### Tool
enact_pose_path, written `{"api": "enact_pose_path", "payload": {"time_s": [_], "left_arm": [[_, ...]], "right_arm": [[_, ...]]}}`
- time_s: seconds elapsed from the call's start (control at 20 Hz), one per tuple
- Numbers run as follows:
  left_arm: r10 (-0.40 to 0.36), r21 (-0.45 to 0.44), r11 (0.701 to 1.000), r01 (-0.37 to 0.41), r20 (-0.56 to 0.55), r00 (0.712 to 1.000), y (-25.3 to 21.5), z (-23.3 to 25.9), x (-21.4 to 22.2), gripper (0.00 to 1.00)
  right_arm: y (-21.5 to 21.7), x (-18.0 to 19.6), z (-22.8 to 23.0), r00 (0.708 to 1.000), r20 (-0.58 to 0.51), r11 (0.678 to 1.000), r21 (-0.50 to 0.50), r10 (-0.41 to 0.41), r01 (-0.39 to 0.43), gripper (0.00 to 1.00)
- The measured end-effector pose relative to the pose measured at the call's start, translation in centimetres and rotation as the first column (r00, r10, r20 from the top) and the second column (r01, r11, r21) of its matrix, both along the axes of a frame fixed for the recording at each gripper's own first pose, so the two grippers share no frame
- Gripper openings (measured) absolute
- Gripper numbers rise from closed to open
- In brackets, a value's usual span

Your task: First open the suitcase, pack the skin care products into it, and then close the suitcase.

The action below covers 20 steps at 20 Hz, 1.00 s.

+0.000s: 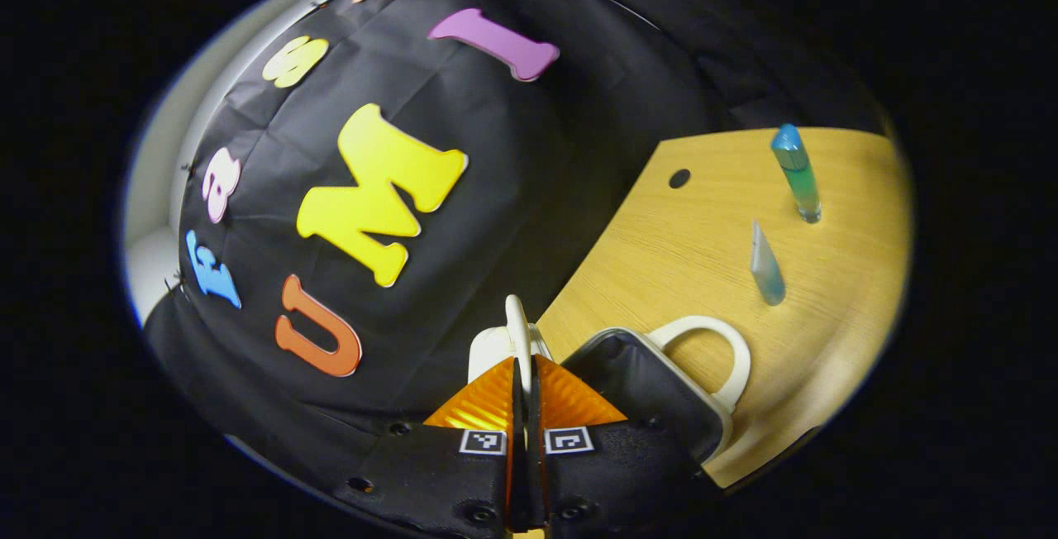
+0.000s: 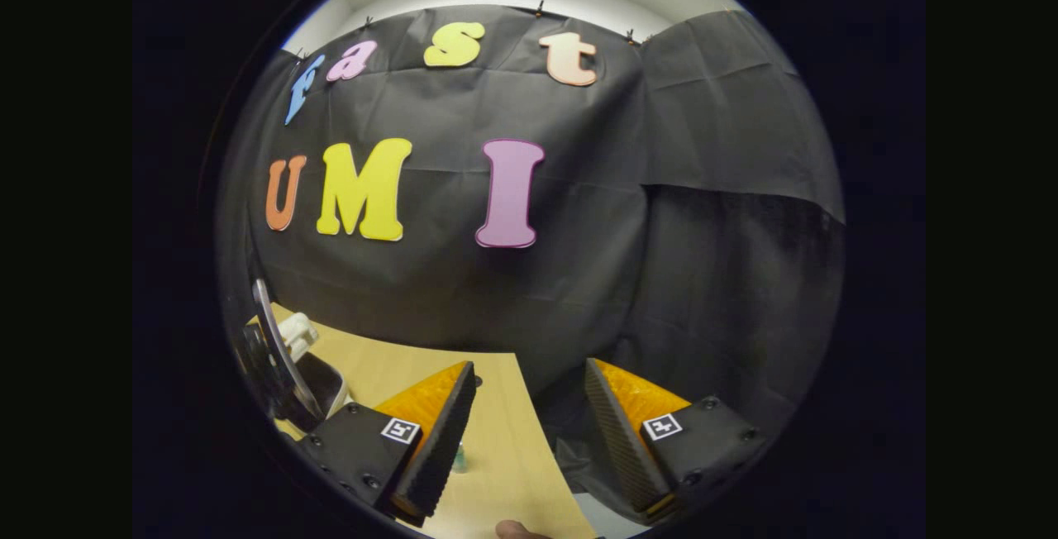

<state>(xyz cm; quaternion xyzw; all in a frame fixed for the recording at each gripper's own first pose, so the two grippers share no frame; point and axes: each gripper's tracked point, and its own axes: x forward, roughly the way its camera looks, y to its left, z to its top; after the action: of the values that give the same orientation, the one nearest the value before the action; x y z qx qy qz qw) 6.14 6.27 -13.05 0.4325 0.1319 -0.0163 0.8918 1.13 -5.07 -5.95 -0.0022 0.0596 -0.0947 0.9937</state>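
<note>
Left tongs (image 1: 524, 407) pinching the thin white rim of the small black-lined white suitcase's lid (image 1: 518, 328), raised edge-on. Beside them, open suitcase shell (image 1: 653, 394) with white loop handle (image 1: 717, 353), interior too dark to read. Farther across the pale wooden counter (image 1: 686, 250), a clear blue-tipped tube (image 1: 766, 268) and tall blue-green bottle (image 1: 797, 175), both upright. Right tongs (image 2: 529, 419) spread wide, holding nothing.

In the left gripper view we see the suitcase (image 1: 653, 382) on the desk (image 1: 686, 241), and two skin care tubes (image 1: 796, 171) standing well beyond it, near each other.
</note>
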Motion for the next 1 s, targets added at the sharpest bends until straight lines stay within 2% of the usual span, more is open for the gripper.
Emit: {"api": "enact_pose_path", "payload": {"time_s": [0.25,0.45,0.7,1.0], "left_arm": [[0.075,-0.135,0.989,-0.069,0.042,0.996,9.0,4.5,0.8,0.02],[0.145,-0.103,0.985,-0.139,0.056,0.988,18.3,5.5,1.9,0.03],[0.244,-0.128,0.961,-0.244,-0.014,0.97,29.3,2.4,2.7,0.03],[0.291,-0.245,0.914,-0.323,-0.161,0.943,36.5,-5.4,2.7,0.03]], "right_arm": [[5.2,1.2,0.1,1.0,-0.016,1.0,0.024,0.017,-0.017,0.79],[8.6,1.9,0.3,0.999,-0.027,1.0,0.012,0.025,-0.024,0.79],[11.2,1.5,-0.3,0.999,-0.055,1.0,-0.003,0.005,-0.005,0.79],[11.9,0.6,-1.7,0.994,-0.105,0.999,-0.023,-0.026,0.023,0.79]]}}
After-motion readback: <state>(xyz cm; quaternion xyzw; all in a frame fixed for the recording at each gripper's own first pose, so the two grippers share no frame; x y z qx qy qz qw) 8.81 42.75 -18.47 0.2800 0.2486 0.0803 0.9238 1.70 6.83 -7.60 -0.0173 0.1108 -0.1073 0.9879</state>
